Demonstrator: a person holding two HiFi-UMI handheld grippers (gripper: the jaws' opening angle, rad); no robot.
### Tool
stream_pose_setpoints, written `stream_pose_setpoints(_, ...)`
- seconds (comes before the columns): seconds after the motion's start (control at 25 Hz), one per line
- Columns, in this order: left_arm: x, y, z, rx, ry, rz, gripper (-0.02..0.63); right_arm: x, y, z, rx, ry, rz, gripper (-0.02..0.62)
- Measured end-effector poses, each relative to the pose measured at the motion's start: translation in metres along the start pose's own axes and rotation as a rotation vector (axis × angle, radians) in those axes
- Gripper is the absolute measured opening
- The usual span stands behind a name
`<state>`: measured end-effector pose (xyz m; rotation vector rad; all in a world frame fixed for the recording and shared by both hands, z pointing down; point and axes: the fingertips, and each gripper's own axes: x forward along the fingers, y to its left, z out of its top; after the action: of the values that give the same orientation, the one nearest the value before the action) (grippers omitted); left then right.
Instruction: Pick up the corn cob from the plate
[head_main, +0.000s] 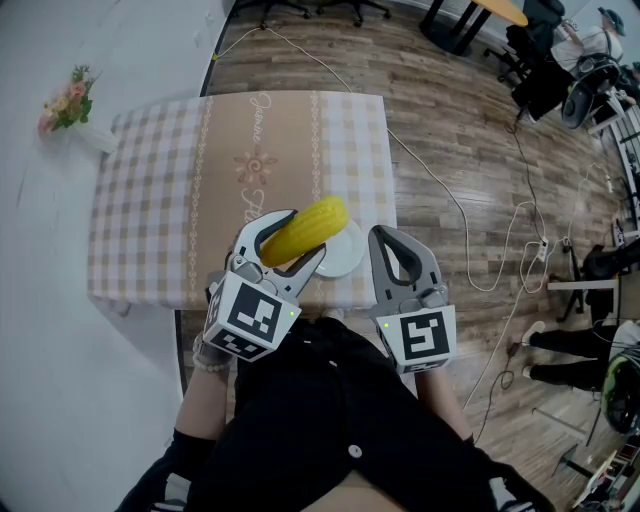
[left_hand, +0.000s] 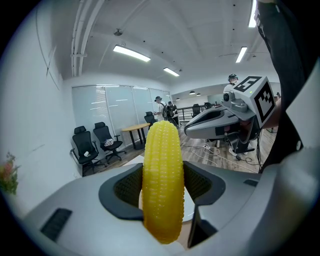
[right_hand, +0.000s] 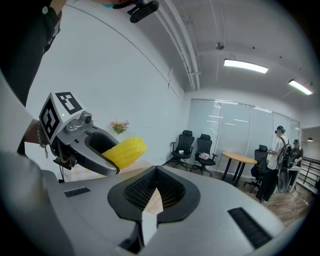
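Observation:
The yellow corn cob (head_main: 312, 226) is lifted off the white plate (head_main: 343, 258) and sits clamped crosswise in my left gripper (head_main: 292, 242), which is shut on it. In the left gripper view the corn cob (left_hand: 161, 150) stands upright between the two dark pads of the left gripper (left_hand: 162, 177), with its tip pointing up. My right gripper (head_main: 390, 240) hovers just right of the plate, shut with nothing in it. The right gripper view shows the right gripper (right_hand: 155, 186) with pads touching, and the left gripper holding the corn cob (right_hand: 126, 151) off to the left.
The plate rests near the front edge of a table with a checked cloth (head_main: 150, 210). A small bunch of flowers (head_main: 68, 100) stands at the table's far left corner. Cables (head_main: 470, 235) trail over the wooden floor to the right. Office chairs (right_hand: 194, 150) and people stand farther off.

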<state>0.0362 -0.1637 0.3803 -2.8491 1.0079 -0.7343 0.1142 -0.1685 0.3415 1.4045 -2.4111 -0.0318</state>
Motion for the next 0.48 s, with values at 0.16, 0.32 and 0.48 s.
stream_pose_setpoints(0.16,0.0009,-0.0016,-0.0004,0.005,-0.001,-0.003,0.255,-0.0015,-0.0018,-0.0021,0.001,0.001,-0.006,0.041)
stream_pose_setpoints(0.32,0.0017,-0.0011,-0.0002,0.006,0.002,-0.008,0.255,-0.0013,0.0002,-0.0027,-0.015,0.030,0.006,0.041)
stream_pose_setpoints(0.48,0.0017,-0.0016,-0.0001,0.008,0.000,-0.010,0.255,-0.0015,0.0017,-0.0028,-0.012,0.030,0.007,0.041)
